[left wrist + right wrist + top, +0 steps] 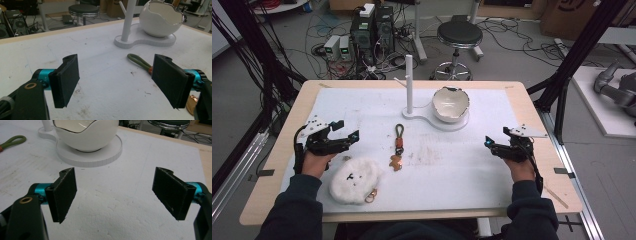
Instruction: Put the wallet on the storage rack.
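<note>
Black left claw (346, 129) and right claw (490, 142) hover gaping, angled inward.

left gripper (346, 129) agape, right gripper (488, 142) agape

1. The counter (537, 120) is showing pale, smooth wood at its edges, under a matt white foam-like sheet (362, 107), grainy and scuffed.
2. At 12 o'clock, the bowl (451, 103) is gleaming like glossy white ceramic on a matt white stand (412, 114).
3. At 7 o'clock, a pouch (354, 180) is looking fluffy, white and plush.
4. The left gripper (115, 82) and right gripper (115, 197) are showing matt, rough black plastic pads and shiny teal metal.
</note>
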{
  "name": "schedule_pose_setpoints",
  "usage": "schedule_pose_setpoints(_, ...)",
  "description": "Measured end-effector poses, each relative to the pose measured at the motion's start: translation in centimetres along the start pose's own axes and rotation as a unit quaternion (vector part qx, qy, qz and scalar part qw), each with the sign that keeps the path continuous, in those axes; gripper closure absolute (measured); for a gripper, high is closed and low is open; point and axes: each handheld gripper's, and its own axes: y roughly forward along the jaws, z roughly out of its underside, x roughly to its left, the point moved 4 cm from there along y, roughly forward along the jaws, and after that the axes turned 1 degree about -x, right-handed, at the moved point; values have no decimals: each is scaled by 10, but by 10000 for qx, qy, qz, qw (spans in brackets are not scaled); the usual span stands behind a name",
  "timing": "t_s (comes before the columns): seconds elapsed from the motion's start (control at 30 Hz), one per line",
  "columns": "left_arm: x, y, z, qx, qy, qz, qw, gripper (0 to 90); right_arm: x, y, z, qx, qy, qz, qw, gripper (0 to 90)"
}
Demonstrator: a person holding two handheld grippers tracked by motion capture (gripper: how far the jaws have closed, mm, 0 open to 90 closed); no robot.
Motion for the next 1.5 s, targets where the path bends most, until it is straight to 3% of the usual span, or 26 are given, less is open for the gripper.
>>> schedule_pose_setpoints(0.47,0,1,2,124,-116,124,9998,224,0,0,1,14,1,-102,9999,200)
schedule_pose_setpoints(0.6,-5,-4,5,267,-99,348,9990,227,2,-1,1,7,-40,-83,10000,200)
schedule_pose_setpoints(0.67,-11,-6,13,508,-126,578,9970,232,4,-1,0,41,-107,-94,9999,200)
schedule_pose_setpoints(0.7,-11,-6,13,508,-126,578,9970,232,4,-1,0,41,-107,-94,9999,200)
schedule_pose_setpoints(0.9,-22,-5,30,1197,-72,1037,9874,232,9,2,-2,23,-221,-164,9996,200)
schedule_pose_setpoints(0.93,-25,-4,33,1343,-102,1200,9836,232,10,4,-3,43,-213,-181,9996,201)
schedule_pose_setpoints(0.97,-25,-4,33,1343,-102,1200,9836,232,10,4,-3,43,-213,-181,9996,201)
schedule_pose_setpoints(1.0,-27,-4,35,1424,-79,1325,9809,232,10,5,-2,54,-215,-204,9995,200)
schedule_pose_setpoints(1.1,-30,-3,39,1604,-19,1438,9765,241,11,7,-3,66,-244,-206,9995,201)
schedule_pose_setpoints(1.23,-32,0,48,2013,230,1458,9683,241,11,6,-3,66,-241,-208,9995,201)
schedule_pose_setpoints(1.3,-34,2,51,2117,243,1540,9648,243,11,6,-3,64,-239,-207,9995,200)
schedule_pose_setpoints(1.33,-36,2,52,2146,261,1659,9622,280,11,6,-3,69,-236,-193,9995,200)
schedule_pose_setpoints(1.37,-38,2,52,2183,310,1809,9585,401,13,6,-3,97,-245,-213,9994,201)
schedule_pose_setpoints(1.43,-40,3,51,2312,385,1794,9554,438,13,6,-3,94,-271,-217,9994,200)
schedule_pose_setpoints(1.5,-39,2,49,2341,438,1750,9553,518,13,5,-2,104,-276,-200,9994,201)
